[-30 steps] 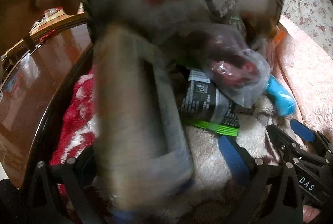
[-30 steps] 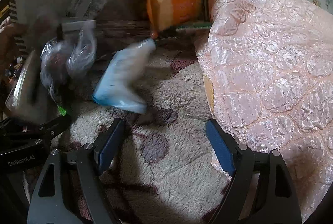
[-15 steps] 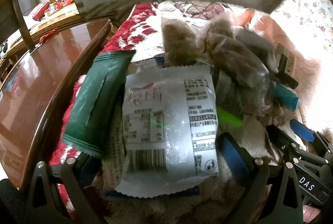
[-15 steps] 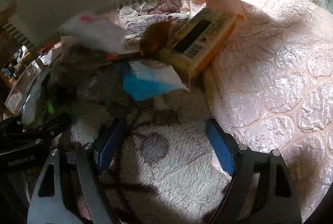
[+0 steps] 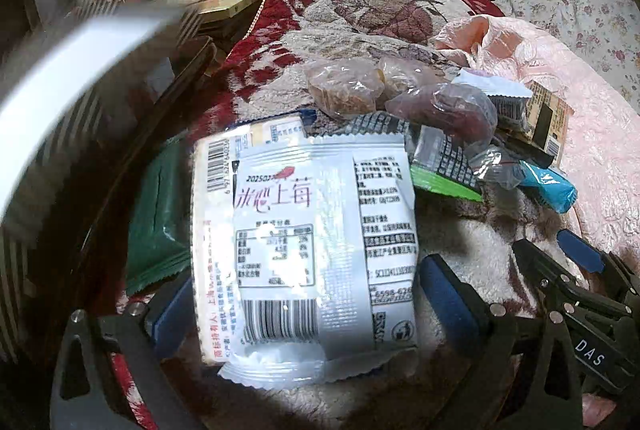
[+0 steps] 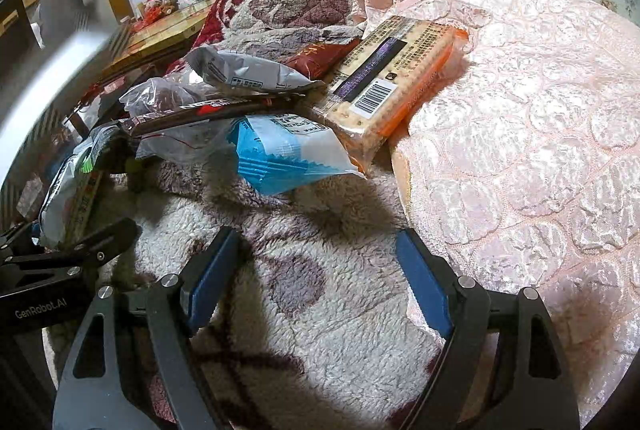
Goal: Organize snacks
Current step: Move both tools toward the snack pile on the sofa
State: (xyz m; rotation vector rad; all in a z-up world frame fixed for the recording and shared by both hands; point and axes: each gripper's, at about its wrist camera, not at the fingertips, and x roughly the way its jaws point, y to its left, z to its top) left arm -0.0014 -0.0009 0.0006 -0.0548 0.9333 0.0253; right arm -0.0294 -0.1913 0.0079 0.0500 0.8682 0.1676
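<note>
A: What lies at the left edge of the fleece blanket [image 6: 320, 330]?

B: A green packet [image 5: 160, 214], half under a white sachet [image 5: 320, 250] with a barcode. That sachet sits between the spread blue pads of the left gripper [image 5: 304, 306]; whether they press it, I cannot tell.

A: And further right?

B: Two clear bags of brown sweets [image 5: 348, 90], then a silver packet [image 6: 248, 70] atop a dark red-lettered bar [image 6: 212, 110]. Below them rests a blue-and-white pouch [image 6: 280, 154].

A: The big one?

B: A cracker pack [image 6: 392, 86] in orange wrap leans onto the pink quilt [image 6: 520, 110] at the blanket's right edge.

A: The right gripper [image 6: 316, 286]?

B: Released, jaws wide, nothing between them, over bare fleece near the pouch.
</note>
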